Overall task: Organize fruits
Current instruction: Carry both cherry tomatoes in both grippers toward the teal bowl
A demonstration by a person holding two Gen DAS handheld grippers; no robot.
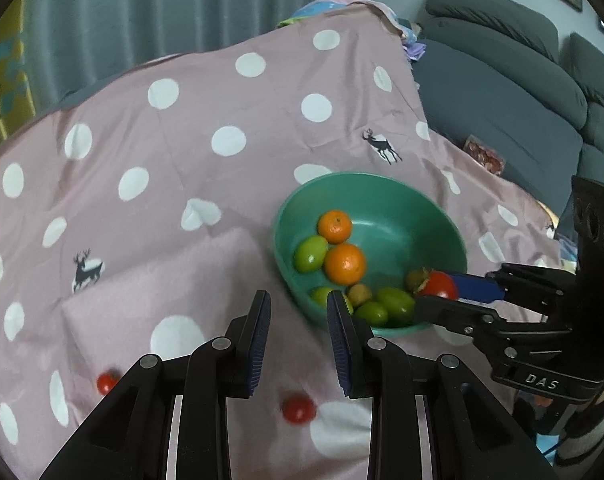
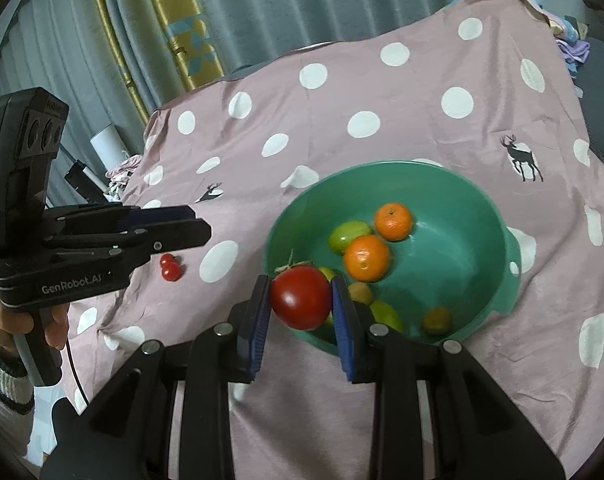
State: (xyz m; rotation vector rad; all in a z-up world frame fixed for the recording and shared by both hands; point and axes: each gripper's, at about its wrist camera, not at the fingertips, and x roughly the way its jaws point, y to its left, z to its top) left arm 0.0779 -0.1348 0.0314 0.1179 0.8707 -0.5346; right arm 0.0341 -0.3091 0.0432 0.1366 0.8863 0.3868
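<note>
While the right gripper [image 2: 301, 300] clamps a red tomato [image 2: 301, 297] between its blue pads, the fruit hangs at the near rim of the green bowl [image 2: 481, 204], lower centre of the right wrist view. The bowl's open middle lies just beyond and to the right of the tomato, so the drop seems to call for a short carry forward over the rim. Oranges [image 2: 366, 258], green fruits [image 2: 349, 234] and small brownish ones already sit in the bowl, crowded to its near left side. The tomato is round, with no long axis to mind; its stem points to the upper left.

In the left wrist view the left gripper [image 1: 298, 334] is clenched on nothing, jaws narrow, hovering over the cloth [image 1: 222, 92] left of the bowl. Two small tomatoes [image 1: 299, 409] lie on the cloth beneath it, at lower centre and lower left; the left hand is plainly nearer them.
</note>
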